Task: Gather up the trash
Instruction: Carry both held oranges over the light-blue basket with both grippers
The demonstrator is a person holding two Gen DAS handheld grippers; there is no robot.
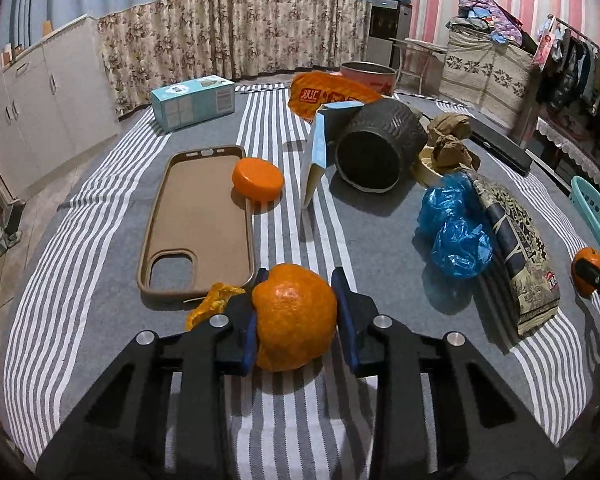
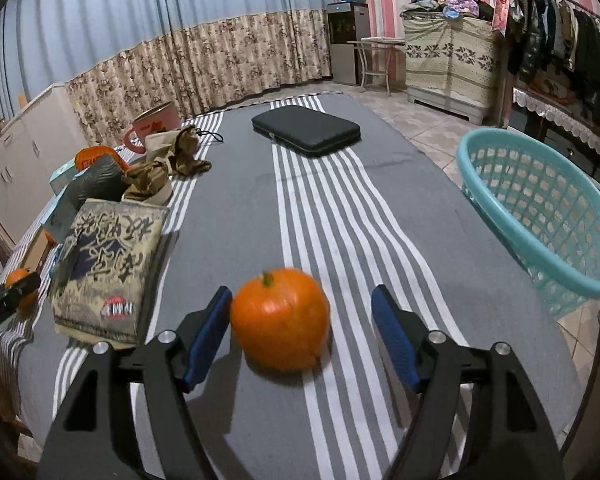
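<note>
Presently the left gripper (image 1: 296, 316) has its 2 blue pads pressed against the sides of an orange (image 1: 294, 316), which sits on the striped cloth (image 1: 100, 280) just beside the near end of the brown phone case (image 1: 198, 220); a scrap of orange peel (image 1: 210, 304) lies against the left jaw. The right gripper (image 2: 302, 336) is spread, with a second orange (image 2: 280, 318) resting on the cloth between its jaws; the left pad is at or nearly at the fruit, the right pad stands clear of it.

Risks noted:
1. Whole fruit may not be trash; the peel, the blue plastic bag (image 1: 454, 232) and the crumpled brown paper (image 1: 448, 140) beyond the phone case look the likelier targets.
2. The left grip sits on a round, dented skin; a tilt on lifting could let it roll out.
3. The right orange is off-centre; closing now may nudge it sideways.
4. The teal basket (image 2: 540, 216) overhangs the table edge and could tip under a dropped load
</note>
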